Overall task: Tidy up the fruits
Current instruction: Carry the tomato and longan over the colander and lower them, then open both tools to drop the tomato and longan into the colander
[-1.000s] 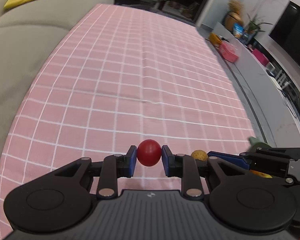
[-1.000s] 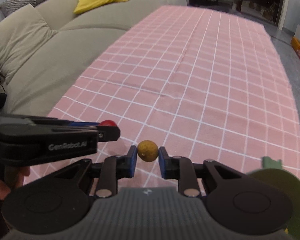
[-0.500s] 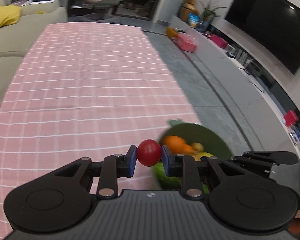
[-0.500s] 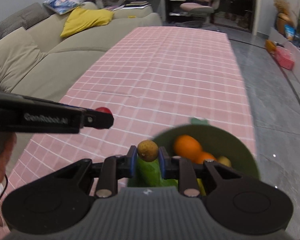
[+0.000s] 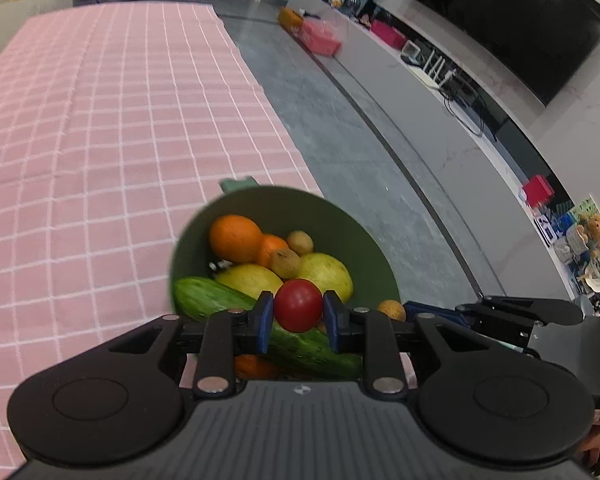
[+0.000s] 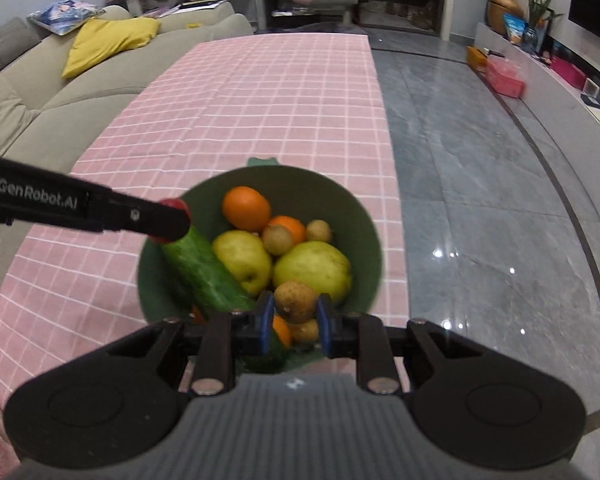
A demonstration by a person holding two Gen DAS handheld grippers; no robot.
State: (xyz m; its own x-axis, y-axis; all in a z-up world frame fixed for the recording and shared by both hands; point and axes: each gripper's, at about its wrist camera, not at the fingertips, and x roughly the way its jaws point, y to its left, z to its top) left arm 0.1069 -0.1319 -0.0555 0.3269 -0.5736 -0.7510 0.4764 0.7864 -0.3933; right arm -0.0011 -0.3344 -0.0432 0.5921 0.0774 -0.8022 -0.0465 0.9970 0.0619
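Observation:
My left gripper (image 5: 298, 314) is shut on a small red round fruit (image 5: 298, 310) and holds it above the near part of a green bowl (image 5: 360, 236). My right gripper (image 6: 294, 312) is shut on a small tan round fruit (image 6: 296, 302) above the same bowl (image 6: 364, 240). The bowl holds oranges (image 6: 246, 208), two yellow-green fruits (image 6: 312, 268), a cucumber (image 6: 204, 268) and small tan fruits (image 6: 277, 239). In the right wrist view the left gripper (image 6: 172, 220) reaches in from the left, over the bowl's left rim.
The bowl stands on a pink checked cloth (image 6: 240, 112) near its right edge. Grey marble floor (image 6: 480, 200) lies to the right. A beige sofa (image 6: 40, 92) with a yellow cushion is on the left. A TV bench (image 5: 440, 92) runs along the far right.
Both grippers have swung right with their fruits, from over the bare cloth to above the green bowl. Both stay shut on their fruits.

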